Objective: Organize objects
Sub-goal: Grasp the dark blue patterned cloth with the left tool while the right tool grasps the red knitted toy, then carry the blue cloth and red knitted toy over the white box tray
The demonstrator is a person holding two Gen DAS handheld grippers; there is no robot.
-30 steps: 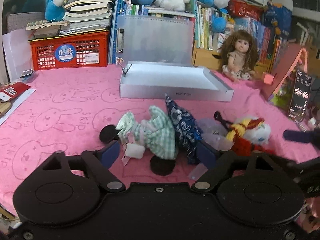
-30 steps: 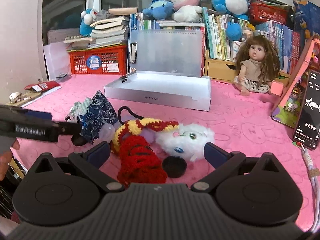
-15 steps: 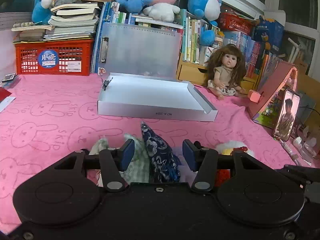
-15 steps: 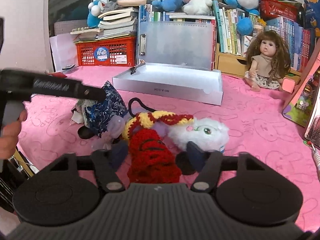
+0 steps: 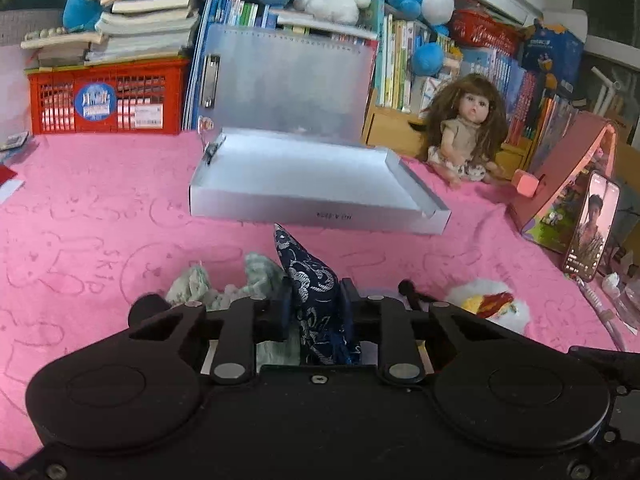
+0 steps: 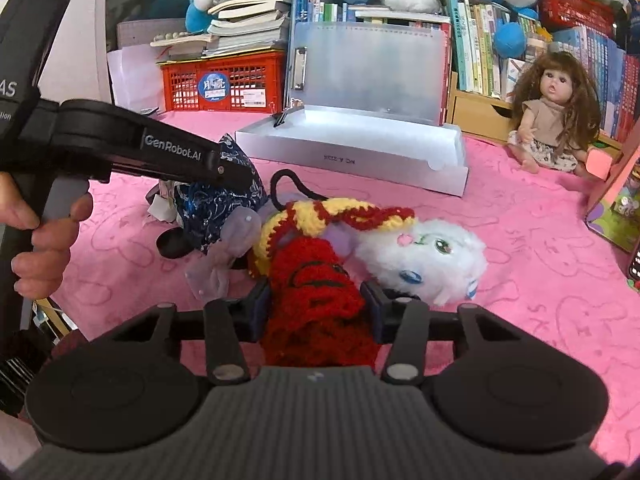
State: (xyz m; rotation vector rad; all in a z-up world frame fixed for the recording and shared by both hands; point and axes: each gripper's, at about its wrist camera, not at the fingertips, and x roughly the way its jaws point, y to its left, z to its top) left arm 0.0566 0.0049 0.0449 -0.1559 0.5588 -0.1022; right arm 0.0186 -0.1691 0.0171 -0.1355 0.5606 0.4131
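My left gripper [image 5: 314, 306] is shut on the dark blue patterned cloth doll [image 5: 310, 280], which stands up between the jaws; a green checked cloth piece [image 5: 256, 276] lies beside it. My right gripper [image 6: 316, 306] is shut on the red crocheted body [image 6: 316, 292] of a white plush cat [image 6: 424, 256] with a yellow and red scarf. The left gripper also shows in the right wrist view [image 6: 236, 172], over the blue doll [image 6: 212, 208]. The open silver box [image 5: 308, 176] lies behind, also in the right wrist view [image 6: 360, 148].
A brown-haired doll [image 5: 466, 128] sits to the right of the box. A red crate [image 5: 108, 98] with books stands back left, bookshelves and plush toys behind. A phone [image 5: 592, 226] leans against a pink board at right. A pink blanket [image 5: 100, 208] covers the surface.
Both grippers have closed from wide open: the left on the blue cloth doll, the right on the plush cat's red crocheted body. Both moved forward onto the toys.
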